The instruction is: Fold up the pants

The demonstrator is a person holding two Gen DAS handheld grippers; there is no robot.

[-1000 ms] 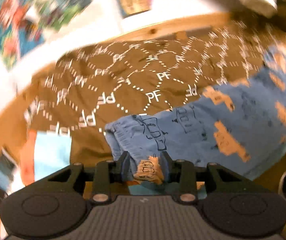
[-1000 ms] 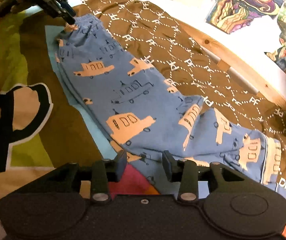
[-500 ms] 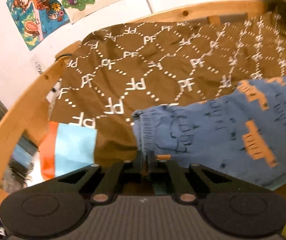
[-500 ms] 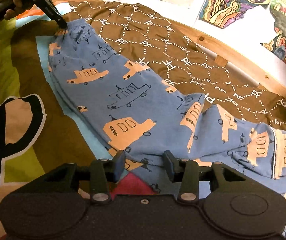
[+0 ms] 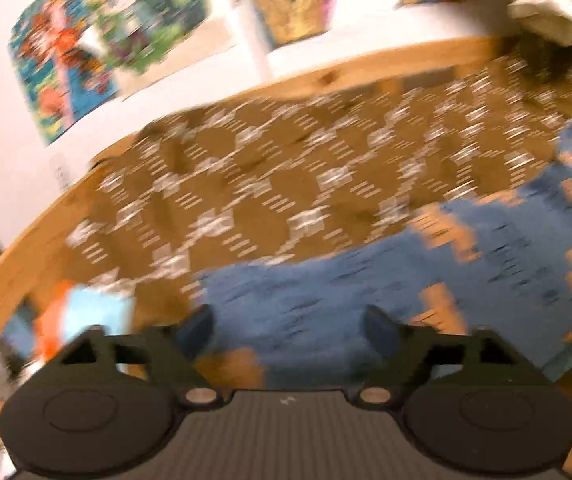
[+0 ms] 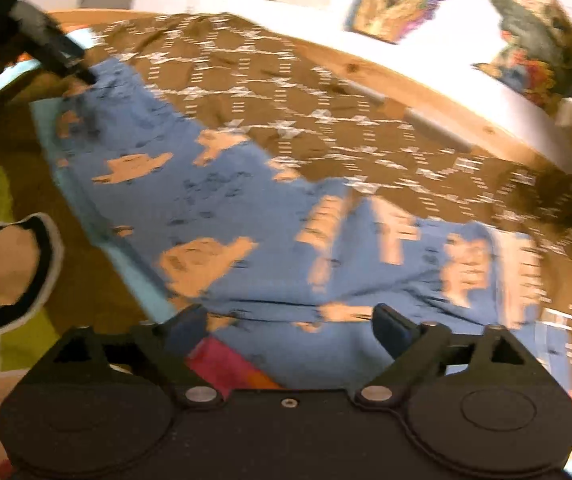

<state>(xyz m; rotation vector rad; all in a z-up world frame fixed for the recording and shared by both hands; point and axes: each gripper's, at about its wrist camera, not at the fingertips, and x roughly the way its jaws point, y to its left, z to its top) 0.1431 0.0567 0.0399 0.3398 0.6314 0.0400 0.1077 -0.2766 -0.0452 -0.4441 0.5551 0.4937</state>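
Observation:
Blue pants (image 6: 254,208) with orange car prints lie flat on the brown patterned bedspread (image 6: 286,92), legs laid on each other; they also show in the left wrist view (image 5: 426,280). My left gripper (image 5: 292,330) is open and empty just over the waistband end. It appears in the right wrist view (image 6: 86,76) at the far left by the waistband. My right gripper (image 6: 292,330) is open and empty over the near edge of the pants around knee height. Both views are motion-blurred.
A wooden bed frame (image 5: 346,76) runs along the far side under a white wall with colourful posters (image 5: 126,20). A bright multicoloured blanket (image 6: 10,256) lies under the near side of the pants. A white cloth (image 5: 546,4) hangs at far right.
My left gripper was shut on the waistband and has opened wide, letting it go. My right gripper has opened wider. Both cameras are moving.

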